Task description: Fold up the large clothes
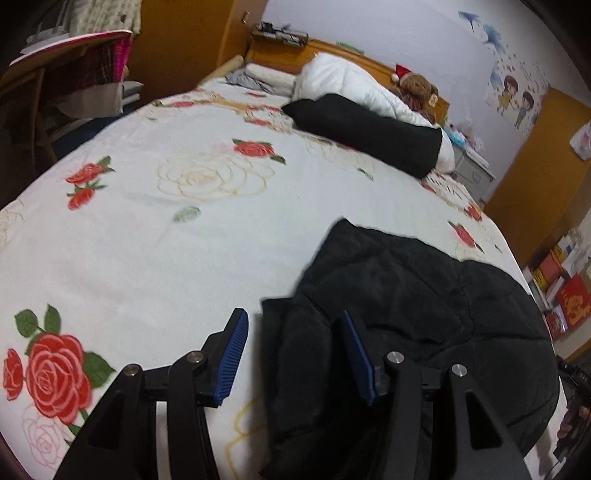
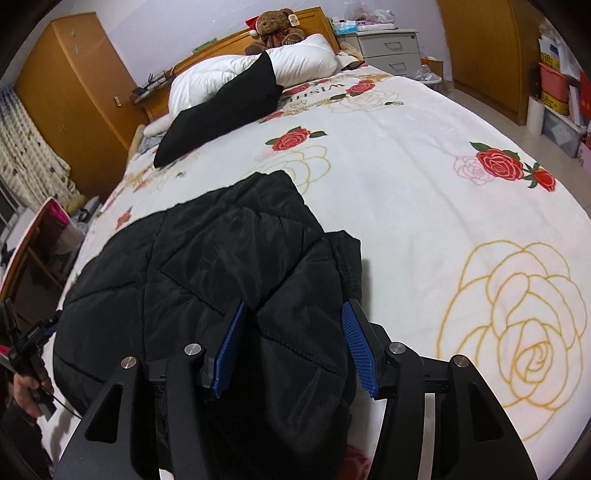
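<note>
A black quilted jacket (image 1: pixel 424 314) lies in a folded heap on the rose-print bedspread (image 1: pixel 166 240) near the bed's foot. It also shows in the right wrist view (image 2: pixel 221 266). My left gripper (image 1: pixel 293 321) is open, its blue pads either side of the jacket's left edge, just above it. My right gripper (image 2: pixel 293 314) is open over the jacket's right edge, with a fold of fabric between the pads. Neither is closed on the cloth.
A black pillow (image 2: pixel 221 107) and a white duvet (image 2: pixel 229 74) lie at the headboard with a teddy bear (image 2: pixel 275 27). A desk (image 1: pixel 44 74) stands left of the bed, drawers (image 2: pixel 391 48) and boxes (image 1: pixel 561 280) to the right.
</note>
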